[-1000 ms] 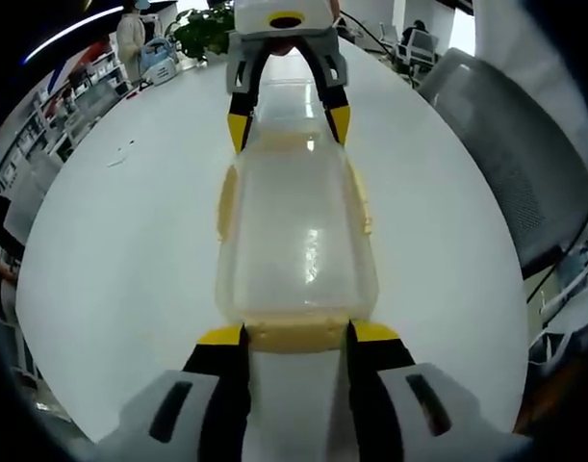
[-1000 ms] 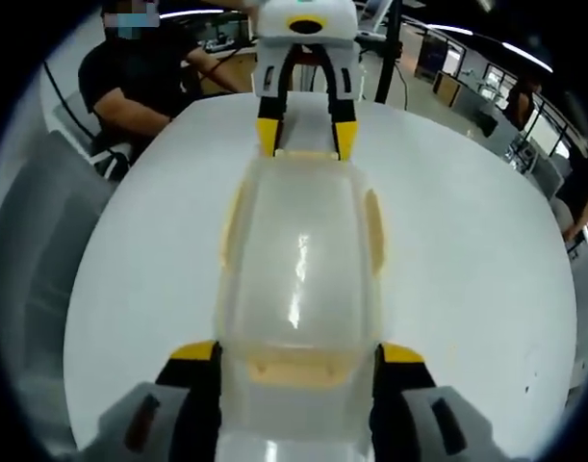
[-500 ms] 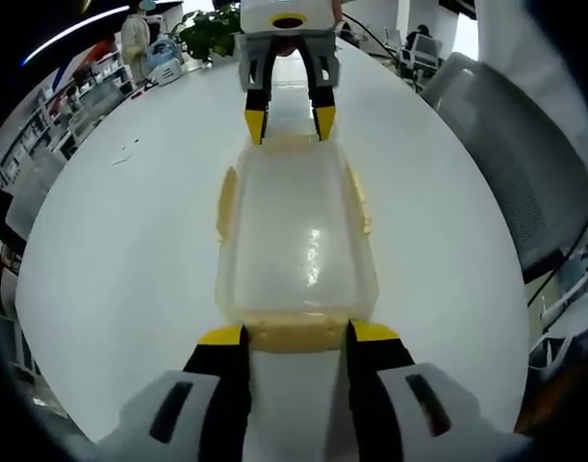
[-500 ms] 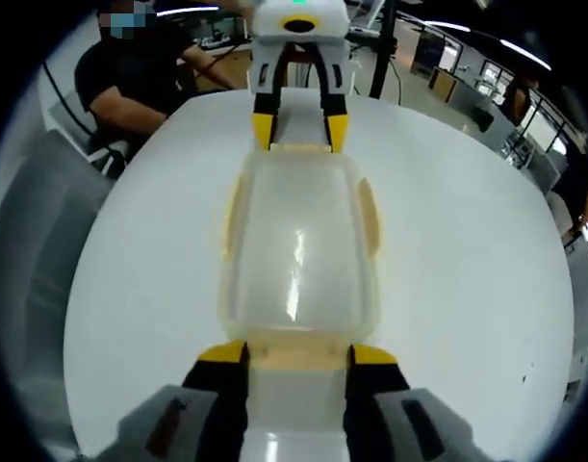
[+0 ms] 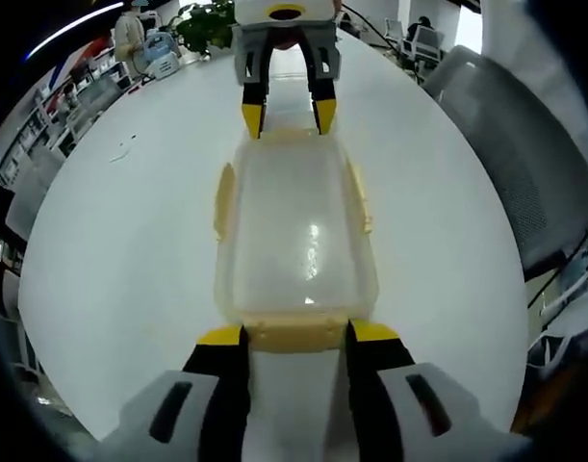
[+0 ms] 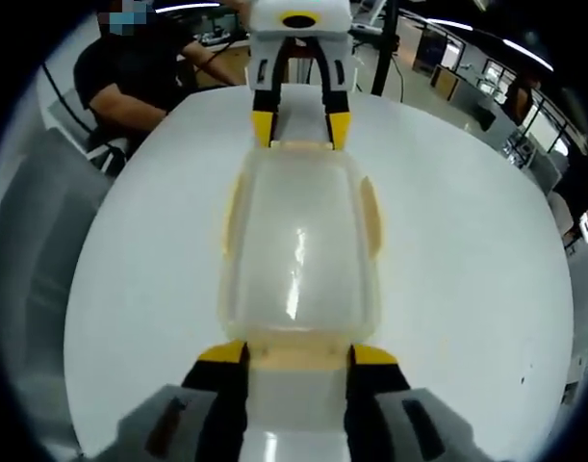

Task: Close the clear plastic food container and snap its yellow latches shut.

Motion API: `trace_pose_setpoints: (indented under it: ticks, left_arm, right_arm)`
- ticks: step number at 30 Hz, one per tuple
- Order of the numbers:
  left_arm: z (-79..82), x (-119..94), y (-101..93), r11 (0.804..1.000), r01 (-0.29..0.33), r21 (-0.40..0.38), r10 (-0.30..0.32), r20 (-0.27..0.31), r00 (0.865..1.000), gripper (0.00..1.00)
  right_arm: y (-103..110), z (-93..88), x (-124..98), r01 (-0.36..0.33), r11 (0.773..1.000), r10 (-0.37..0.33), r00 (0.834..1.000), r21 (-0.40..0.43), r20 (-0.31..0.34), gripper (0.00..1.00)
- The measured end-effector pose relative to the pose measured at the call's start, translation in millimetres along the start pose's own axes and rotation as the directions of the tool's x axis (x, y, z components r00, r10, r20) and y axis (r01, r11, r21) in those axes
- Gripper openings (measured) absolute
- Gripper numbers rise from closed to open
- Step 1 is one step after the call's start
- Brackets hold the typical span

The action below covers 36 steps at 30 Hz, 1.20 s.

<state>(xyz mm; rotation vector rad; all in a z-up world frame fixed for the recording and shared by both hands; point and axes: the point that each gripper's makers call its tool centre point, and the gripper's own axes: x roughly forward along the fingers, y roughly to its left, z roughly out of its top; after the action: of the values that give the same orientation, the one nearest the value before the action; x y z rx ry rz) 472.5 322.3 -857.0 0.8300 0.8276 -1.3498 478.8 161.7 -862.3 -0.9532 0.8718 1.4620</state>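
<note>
The clear plastic container (image 5: 295,231) lies lidded on the white table (image 5: 120,241), with yellow side latches (image 5: 223,200) flat against its long sides. My left gripper (image 5: 296,334) is at its near end, jaws shut on the yellow end latch (image 5: 295,336). At the far end my right gripper (image 5: 286,115) pinches the opposite latch. In the right gripper view the same container (image 6: 298,245) runs away from my right gripper (image 6: 296,354), whose jaws are shut on the near end latch (image 6: 295,358). The left gripper (image 6: 300,130) holds the far end.
The table is round, and its edge curves close on both sides. A grey chair (image 5: 524,144) stands beyond the edge at the right, another chair (image 6: 29,231) at the left. A person in black (image 6: 140,72) sits at the far side. A plant (image 5: 205,27) stands beyond the table.
My right gripper's jaws narrowed from straddling the container's end and drew back onto the end latch. The left gripper has kept its hold. The container has not moved.
</note>
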Motion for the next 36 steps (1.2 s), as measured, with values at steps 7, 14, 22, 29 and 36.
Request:
trace_pose_setpoints:
  ticks: [7,14,22,29,36]
  left_arm:
    - [1.0,-1,-0.9,1.0,-0.011,-0.027,0.011,0.008,1.0,0.37]
    - [0.7,-1,0.1,0.999,-0.011,-0.049,0.01,-0.016,1.0,0.36]
    - [2.5,-4,-7.5,0.999,-0.002,-0.032,-0.001,-0.067,0.998,0.36]
    - [7.4,-14,-7.4,1.0,-0.014,-0.023,0.013,-0.062,0.998,0.36]
    - [17.8,-26,-6.0,1.0,-0.023,-0.012,0.023,-0.062,0.998,0.37]
  right_arm:
    - [0,0.5,0,0.0,1.0,0.0,1.0,-0.002,0.004,0.35]
    - [0,1.5,-1,-0.003,1.0,0.003,1.0,-0.004,0.006,0.35]
    - [8,2.6,-6,-0.01,1.0,0.01,1.0,-0.004,0.005,0.35]
    - [12,8.9,-17,0.007,1.0,-0.007,1.0,-0.004,0.023,0.35]
    - [11,11.6,-34,0.028,1.0,-0.027,0.999,-0.006,0.037,0.35]
